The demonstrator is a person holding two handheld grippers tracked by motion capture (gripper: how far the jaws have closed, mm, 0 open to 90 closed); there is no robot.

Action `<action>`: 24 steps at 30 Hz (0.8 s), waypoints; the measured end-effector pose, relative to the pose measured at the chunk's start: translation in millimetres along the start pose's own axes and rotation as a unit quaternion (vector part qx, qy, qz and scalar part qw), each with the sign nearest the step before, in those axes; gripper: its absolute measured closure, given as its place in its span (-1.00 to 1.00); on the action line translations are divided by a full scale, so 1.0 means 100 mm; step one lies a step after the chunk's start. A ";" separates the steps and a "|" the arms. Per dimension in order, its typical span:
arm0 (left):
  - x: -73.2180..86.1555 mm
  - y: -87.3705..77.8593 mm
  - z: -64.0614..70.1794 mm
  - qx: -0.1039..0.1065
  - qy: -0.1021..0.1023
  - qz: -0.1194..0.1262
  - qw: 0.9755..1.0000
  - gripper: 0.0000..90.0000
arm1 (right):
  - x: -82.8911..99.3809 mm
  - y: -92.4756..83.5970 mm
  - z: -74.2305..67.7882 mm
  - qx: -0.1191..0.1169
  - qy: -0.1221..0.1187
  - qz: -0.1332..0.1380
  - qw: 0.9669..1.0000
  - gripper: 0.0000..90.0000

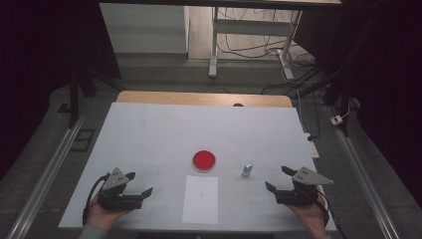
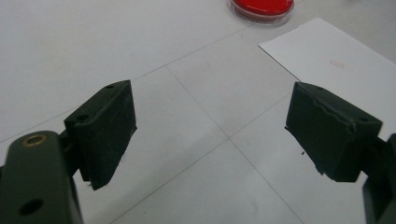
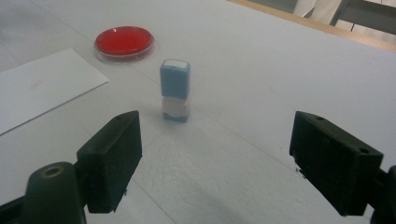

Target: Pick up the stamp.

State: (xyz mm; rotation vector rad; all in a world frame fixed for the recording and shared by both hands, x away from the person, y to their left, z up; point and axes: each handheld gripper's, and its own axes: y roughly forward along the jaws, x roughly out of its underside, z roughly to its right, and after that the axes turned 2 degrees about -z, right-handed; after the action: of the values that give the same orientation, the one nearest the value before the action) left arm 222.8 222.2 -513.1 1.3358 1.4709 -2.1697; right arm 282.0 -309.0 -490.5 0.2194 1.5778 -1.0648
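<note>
While both hands rest low, left gripper (image 1: 141, 183) and right gripper (image 1: 278, 179) gape (nothing held), stamp (image 1: 247, 170) between.

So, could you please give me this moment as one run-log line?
left gripper: open, empty | right gripper: open, empty | blue stamp: upright, untouched | red dish: behind paper sheet

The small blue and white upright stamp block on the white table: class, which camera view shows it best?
The right gripper view: the blue and white stamp block stands close ahead of the open right gripper, its two parts distinct. The high view shows it tiny.
</note>
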 end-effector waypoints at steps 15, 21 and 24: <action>-0.01 0.00 -0.03 -0.003 0.004 0.007 1.000 -0.62 | 0.02 0.01 -0.01 0.000 0.001 -0.011 1.000 -0.55; -0.01 0.00 -0.03 -0.004 0.005 0.007 1.000 -0.62 | 0.02 0.02 0.00 -0.002 0.002 -0.014 1.000 -0.54; -0.01 0.00 -0.03 -0.004 0.005 0.007 1.000 -0.62 | 0.02 0.03 0.00 -0.006 0.003 -0.016 1.000 -0.54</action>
State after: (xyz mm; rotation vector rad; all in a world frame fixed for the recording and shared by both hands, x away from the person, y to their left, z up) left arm 225.0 224.1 -512.2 1.3530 1.4684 -2.1496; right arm 282.8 -307.9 -493.4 0.1906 1.5978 -1.0811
